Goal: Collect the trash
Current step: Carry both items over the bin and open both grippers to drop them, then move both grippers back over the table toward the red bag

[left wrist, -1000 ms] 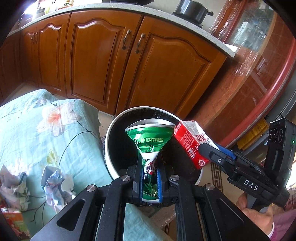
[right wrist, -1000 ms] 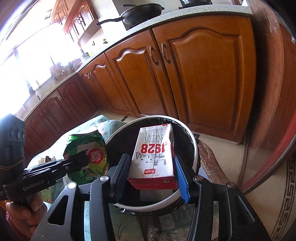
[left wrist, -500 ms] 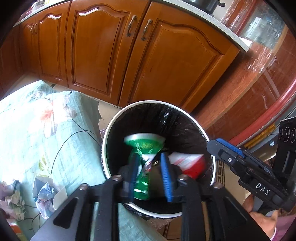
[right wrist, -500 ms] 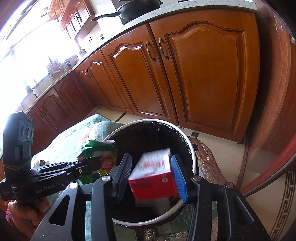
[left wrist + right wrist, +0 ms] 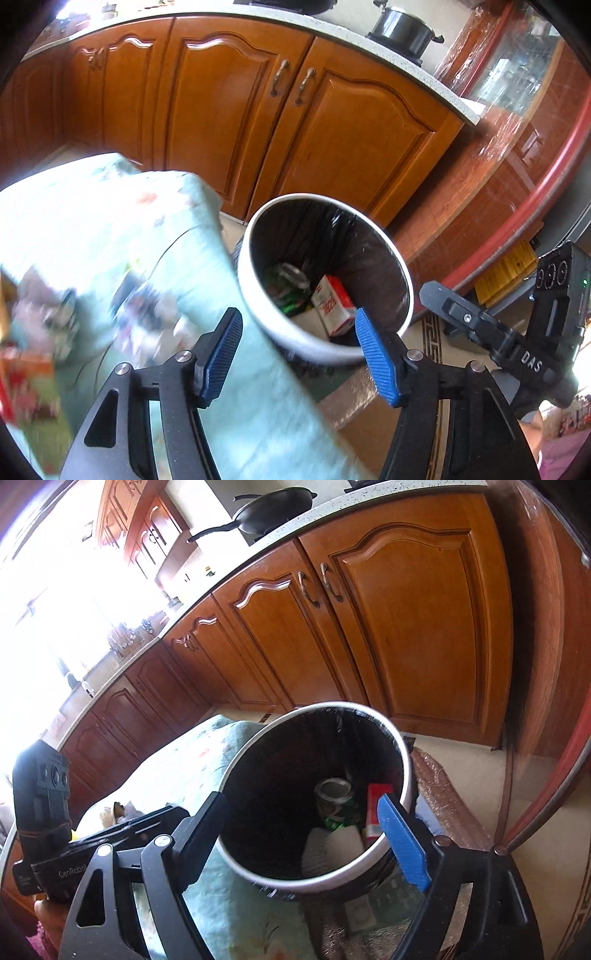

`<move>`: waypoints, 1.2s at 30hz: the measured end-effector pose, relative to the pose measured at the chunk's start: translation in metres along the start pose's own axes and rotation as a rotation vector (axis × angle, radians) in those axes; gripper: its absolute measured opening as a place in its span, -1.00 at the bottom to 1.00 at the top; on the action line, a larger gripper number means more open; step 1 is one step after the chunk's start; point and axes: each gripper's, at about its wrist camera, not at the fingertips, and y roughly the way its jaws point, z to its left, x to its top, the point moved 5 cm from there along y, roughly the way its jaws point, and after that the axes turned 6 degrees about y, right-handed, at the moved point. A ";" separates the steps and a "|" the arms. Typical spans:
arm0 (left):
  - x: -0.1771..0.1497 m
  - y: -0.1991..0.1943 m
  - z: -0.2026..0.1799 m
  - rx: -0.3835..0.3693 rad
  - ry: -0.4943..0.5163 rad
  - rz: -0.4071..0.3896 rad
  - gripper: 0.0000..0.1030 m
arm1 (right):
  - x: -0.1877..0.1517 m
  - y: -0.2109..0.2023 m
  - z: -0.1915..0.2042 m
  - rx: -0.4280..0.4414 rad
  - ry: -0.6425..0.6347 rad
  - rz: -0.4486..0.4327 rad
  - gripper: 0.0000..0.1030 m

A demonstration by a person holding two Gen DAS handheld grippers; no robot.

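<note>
Looking from the left side, I see blurred crumpled paper (image 5: pixel 48 314) and a red and green packet (image 5: pixel 26 384) lying on the bench with a pale green flowered cloth (image 5: pixel 110 229); the blur hides what they are exactly. My left hand-held gripper (image 5: pixel 297 356) hangs over the edge of this cloth, with its blue pads (image 5: pixel 376 363) wide apart and nothing between them. Just beyond it stands the round trash bin (image 5: pixel 295 339) with a white rim and a black bag as lining. At its bottom lie the green crushed can (image 5: pixel 290 291) and, touching it on the right, the red and white carton (image 5: pixel 332 304). In the right wrist view the can (image 5: pixel 338 803) shows its silver top, the carton (image 5: pixel 376 805) is beside it, and some white paper (image 5: pixel 330 851) lies in front of them. My right hand-held gripper (image 5: pixel 306 843) is also spread open and empty above the near rim of the bin (image 5: pixel 314 882). Behind everything are brown wooden cabinet doors (image 5: pixel 332 140), and a black pan (image 5: pixel 273 511) sits on the kitchen top.
</note>
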 end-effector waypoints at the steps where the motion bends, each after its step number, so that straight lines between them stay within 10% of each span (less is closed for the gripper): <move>1: -0.006 -0.007 0.003 0.003 -0.002 -0.008 0.29 | -0.006 -0.002 0.003 0.006 0.002 0.001 0.66; 22: -0.126 -0.157 0.100 0.173 -0.177 -0.132 0.34 | -0.106 0.001 0.087 0.133 -0.018 0.109 0.73; 36: -0.145 -0.190 0.151 0.222 -0.276 -0.143 0.33 | -0.140 0.030 0.153 0.209 -0.106 0.186 0.73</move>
